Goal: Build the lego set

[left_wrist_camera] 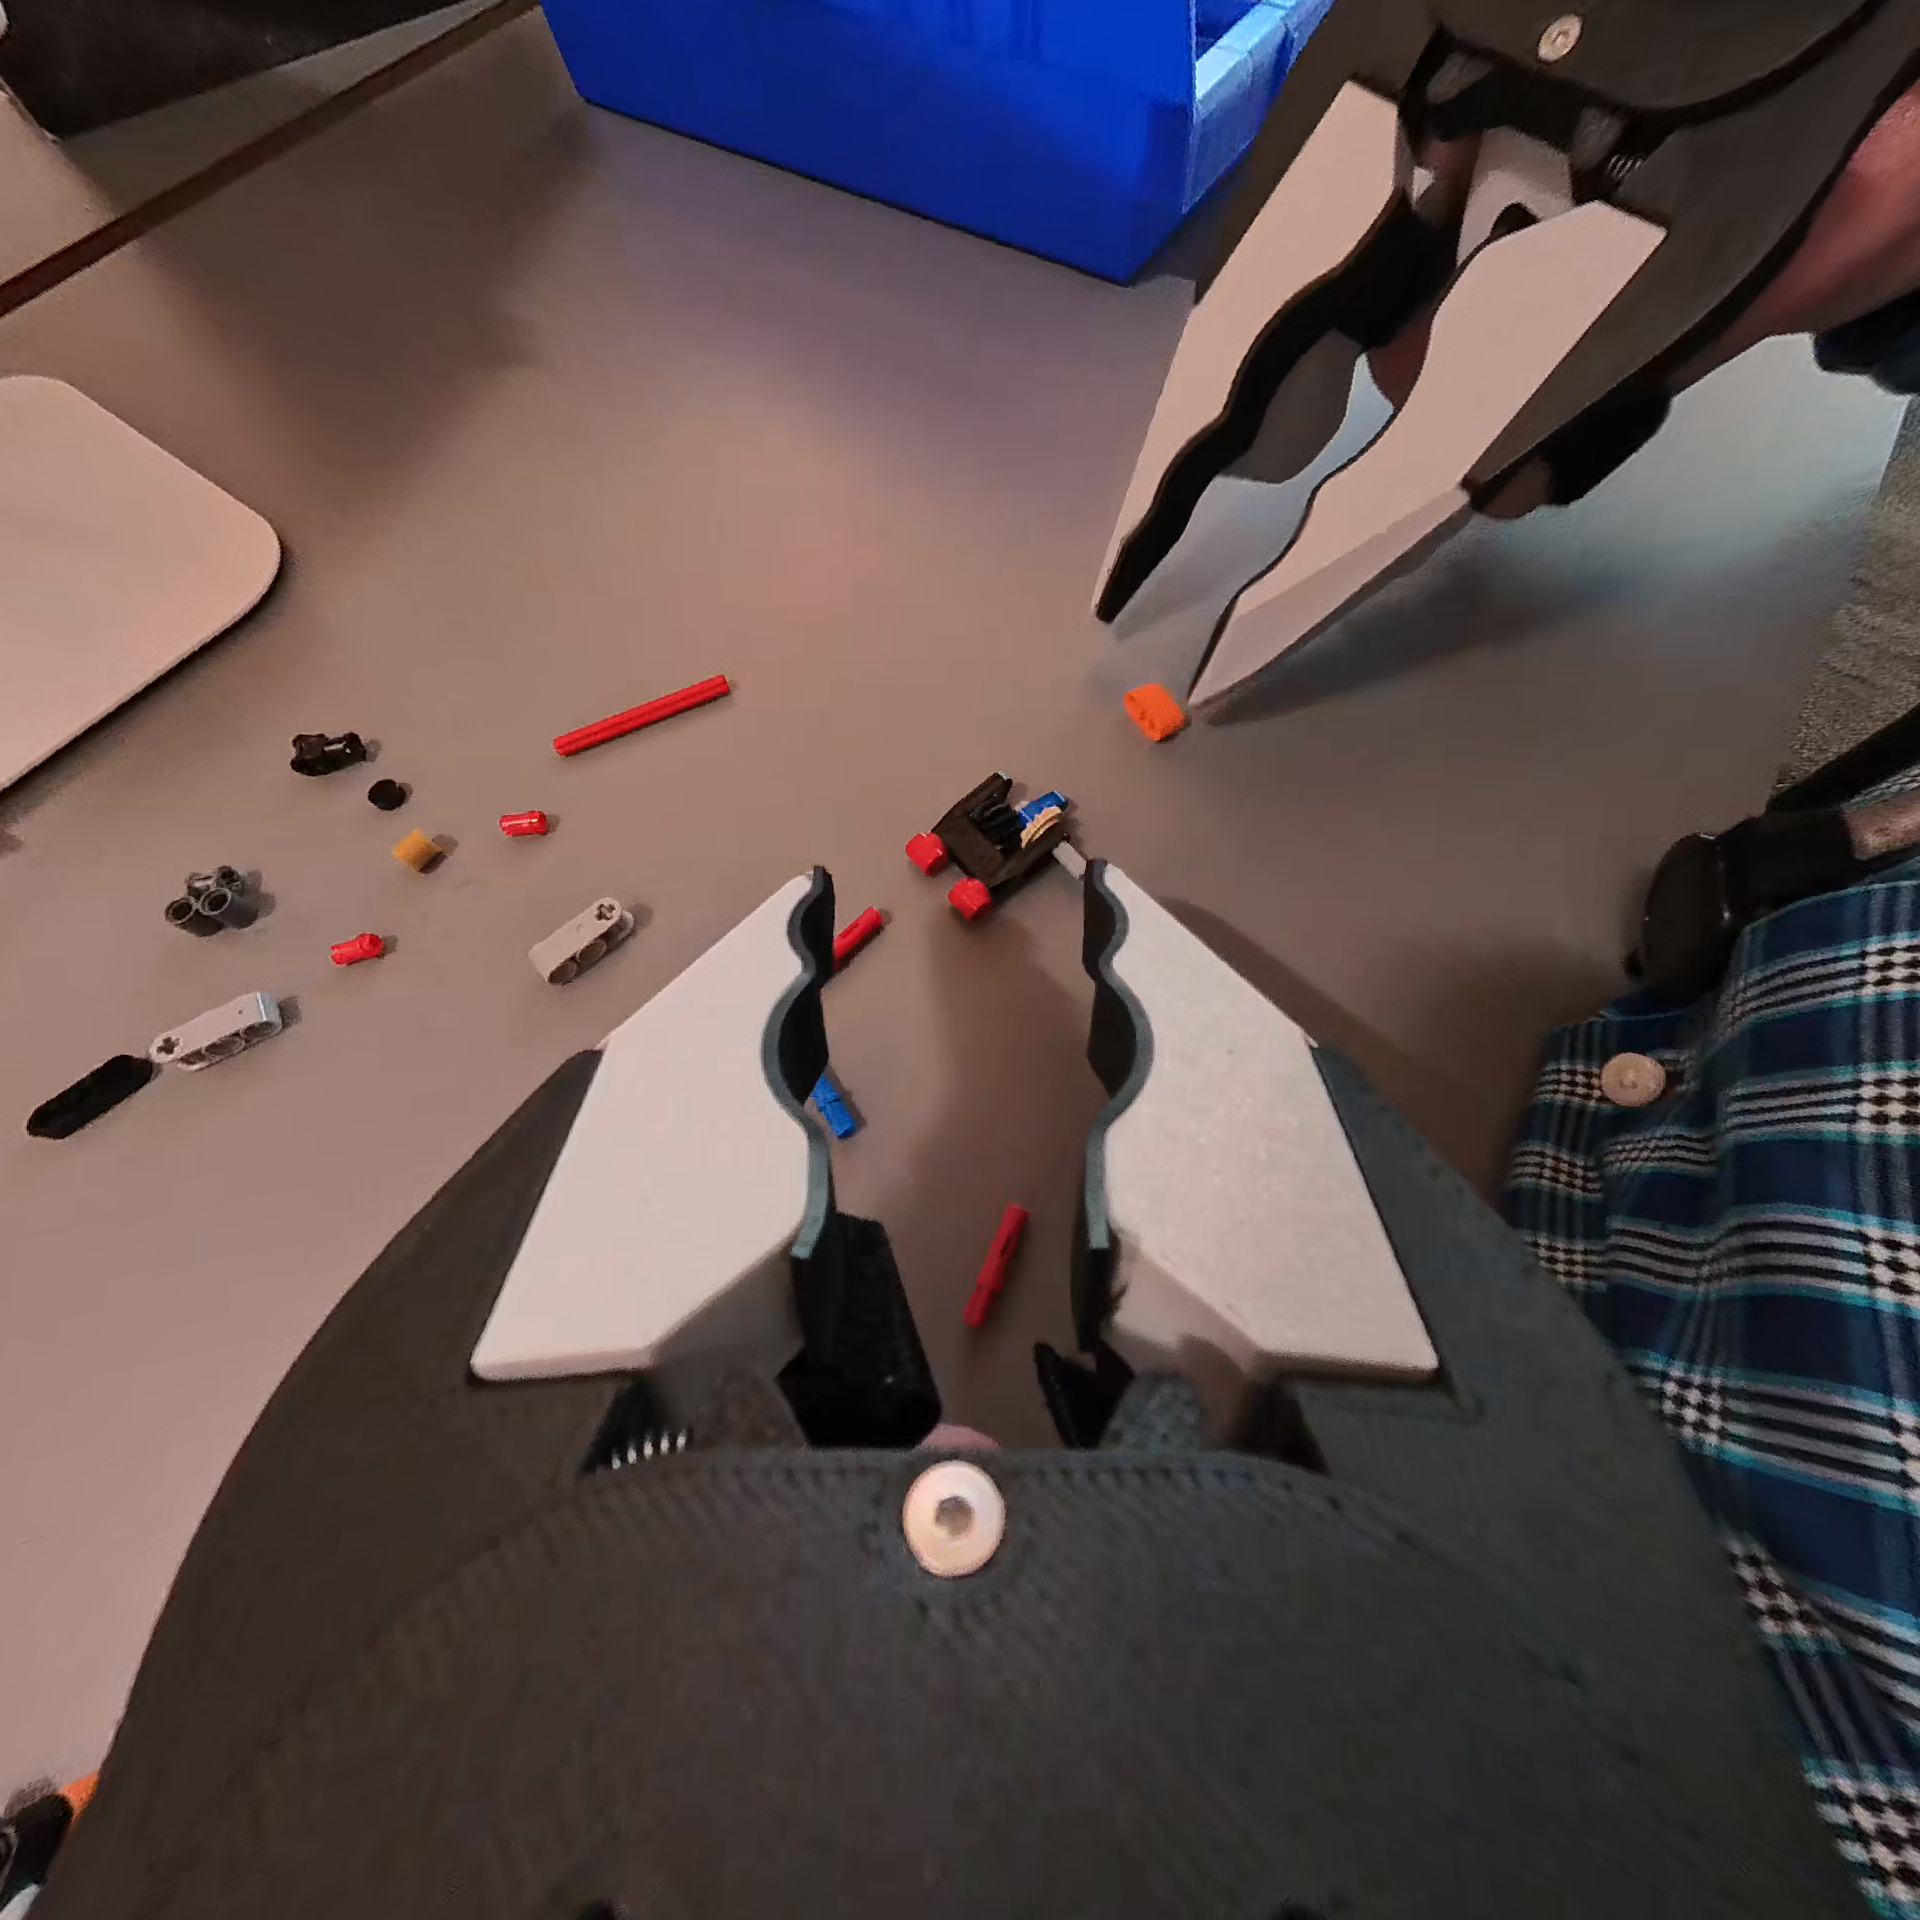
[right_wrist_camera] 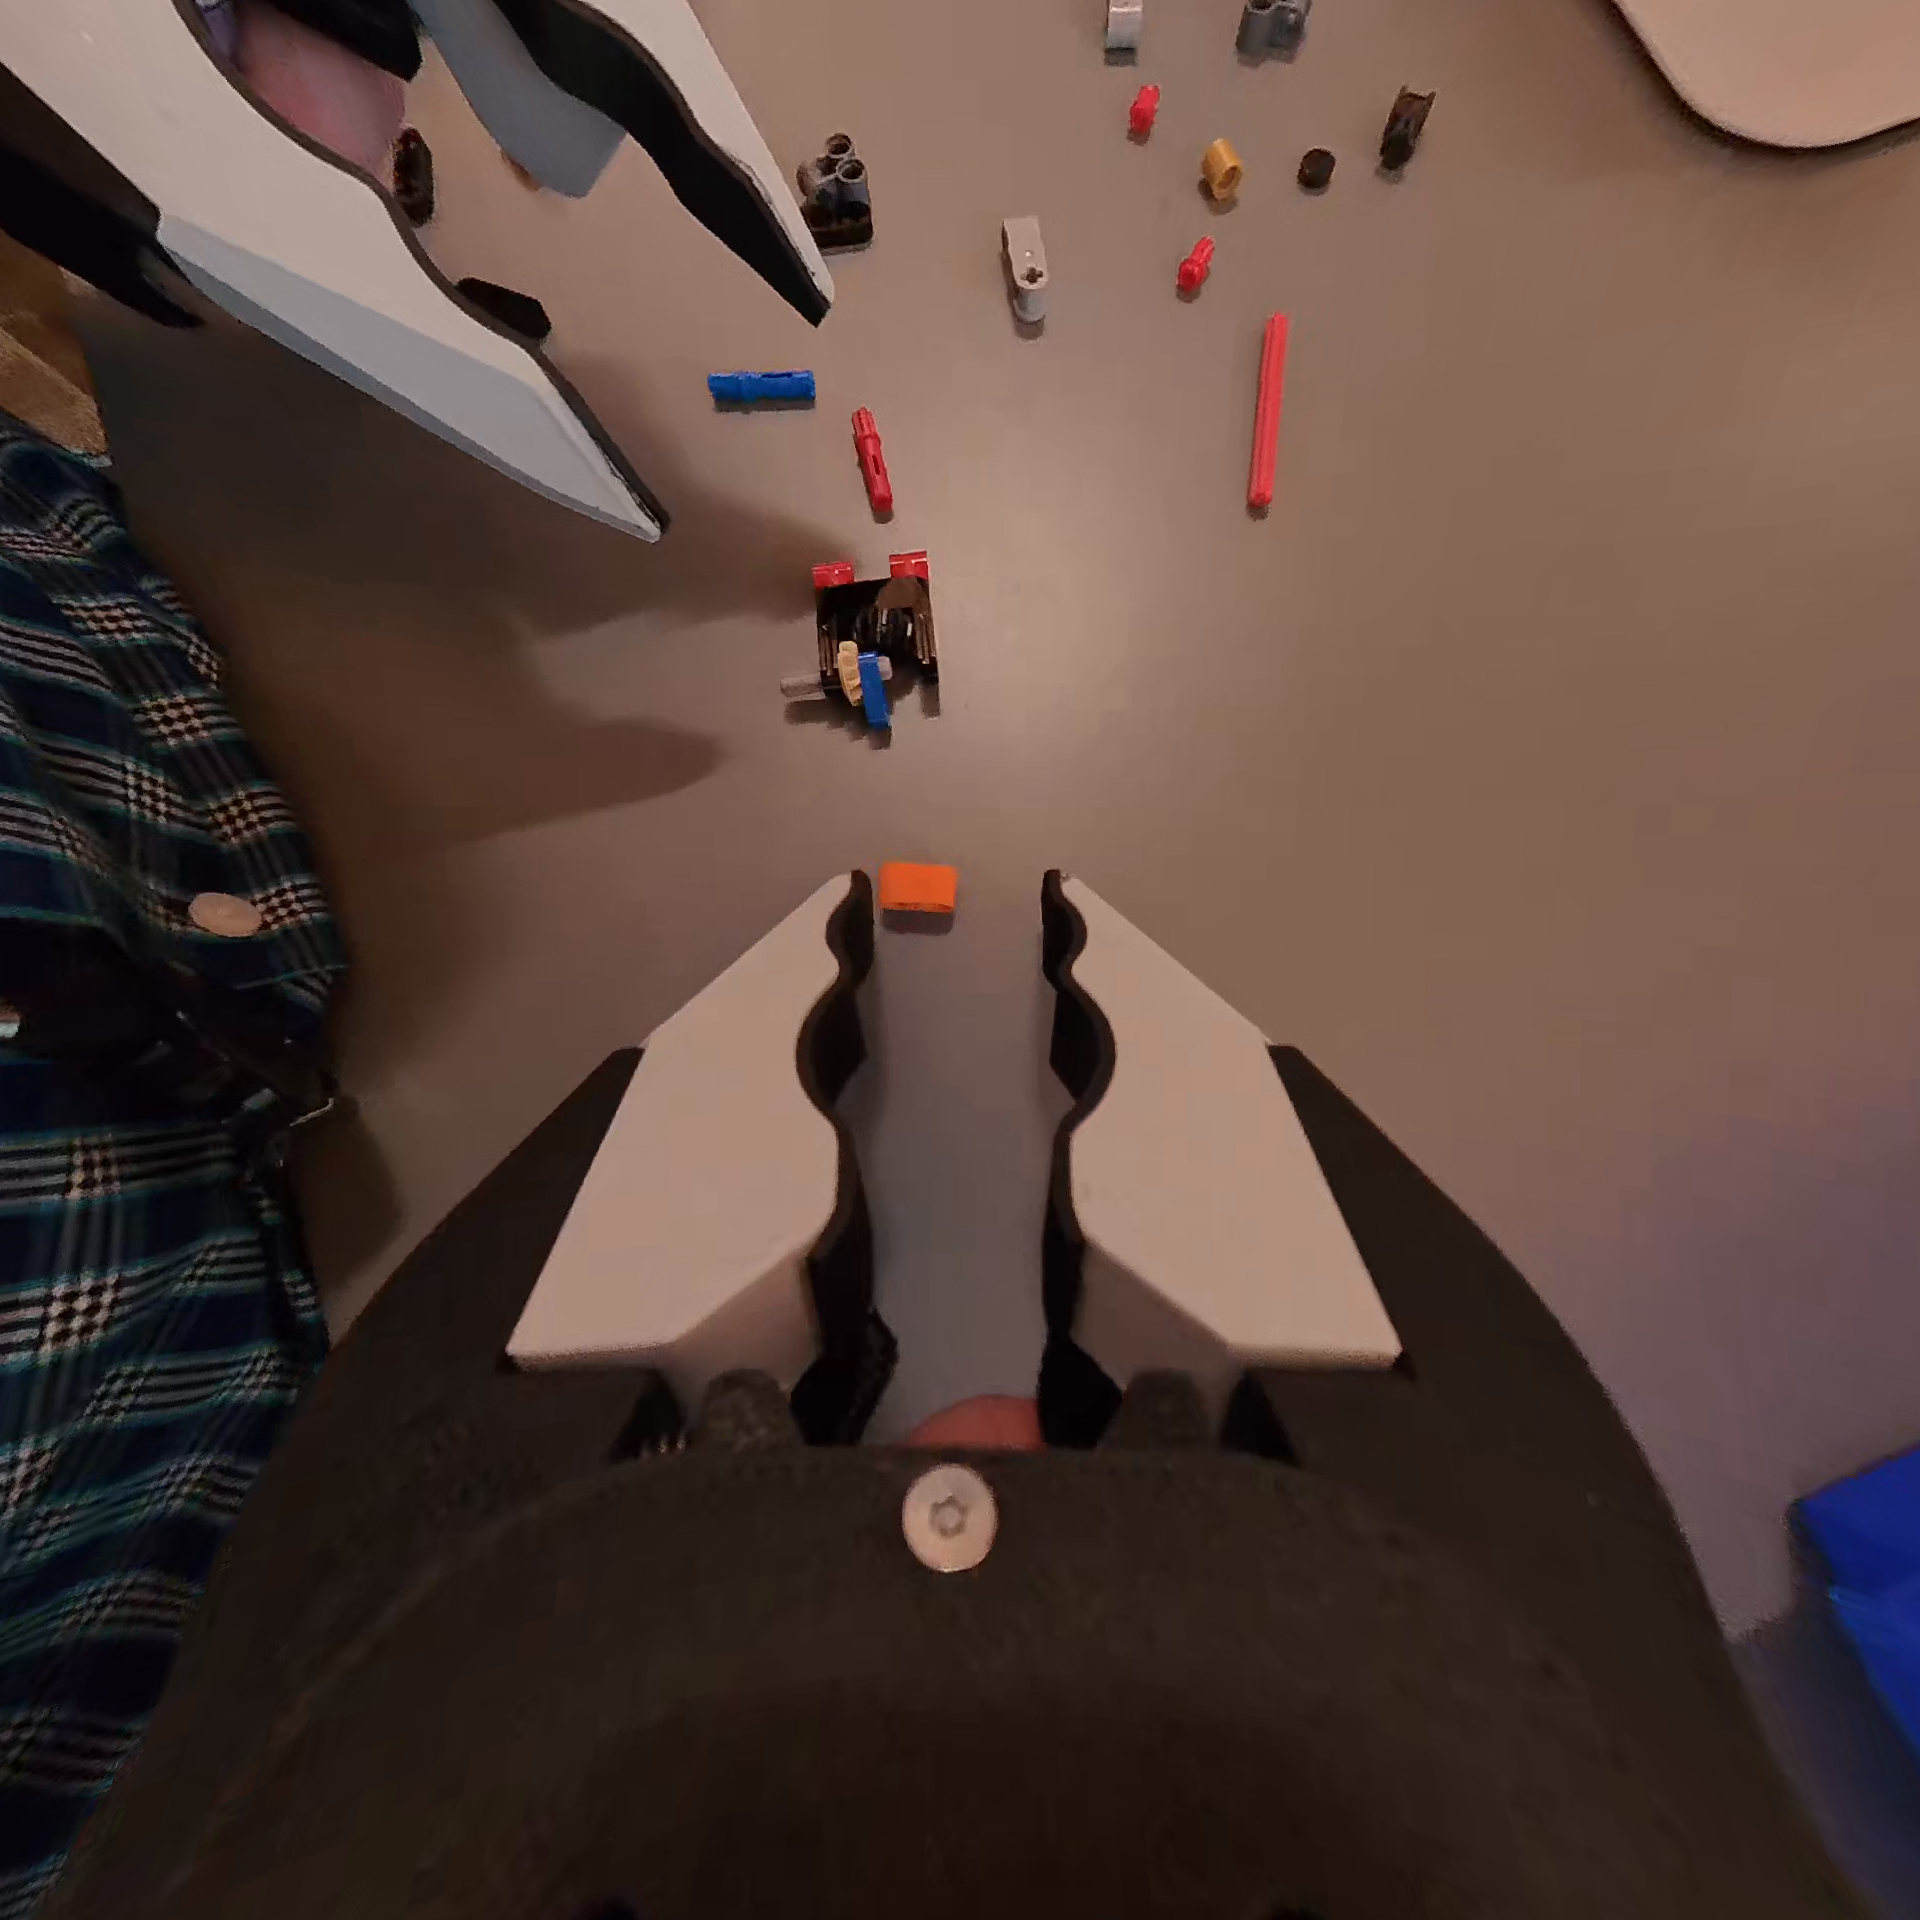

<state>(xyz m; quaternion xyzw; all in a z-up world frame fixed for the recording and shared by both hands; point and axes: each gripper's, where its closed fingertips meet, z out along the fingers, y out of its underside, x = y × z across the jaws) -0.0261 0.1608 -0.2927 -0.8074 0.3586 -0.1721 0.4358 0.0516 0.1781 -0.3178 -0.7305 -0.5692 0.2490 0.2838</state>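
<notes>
A small black Lego assembly [left_wrist_camera: 992, 842] with red pin ends, a tan gear and a blue part lies on the grey table; it also shows in the right wrist view [right_wrist_camera: 878, 639]. My left gripper [left_wrist_camera: 956, 883] is open and empty, its tips just short of the assembly. My right gripper [right_wrist_camera: 956, 883] is open and low over the table, with an orange piece [right_wrist_camera: 917, 888] lying by its left fingertip. In the left wrist view the right gripper [left_wrist_camera: 1153, 655] stands tip-down beside the orange piece [left_wrist_camera: 1155, 712]. The left gripper [right_wrist_camera: 732, 421] shows at the upper left of the right wrist view.
Loose parts lie left of the assembly: a long red axle [left_wrist_camera: 641, 715], red pins [left_wrist_camera: 995, 1262], a blue pin [left_wrist_camera: 834, 1107], grey beams [left_wrist_camera: 582, 940], a tan bush [left_wrist_camera: 416, 849], black pieces [left_wrist_camera: 327, 751]. A blue bin [left_wrist_camera: 935, 125] stands behind. A white board [left_wrist_camera: 104, 571] lies far left. A plaid sleeve [left_wrist_camera: 1714, 1247] is close. Spacing between my two grippers at the tips: around 9 cm. To the tan bush [left_wrist_camera: 416, 849]: left tips about 12 cm, right tips about 20 cm. My right wrist view [right_wrist_camera: 1219, 172] looks at it from another angle.
</notes>
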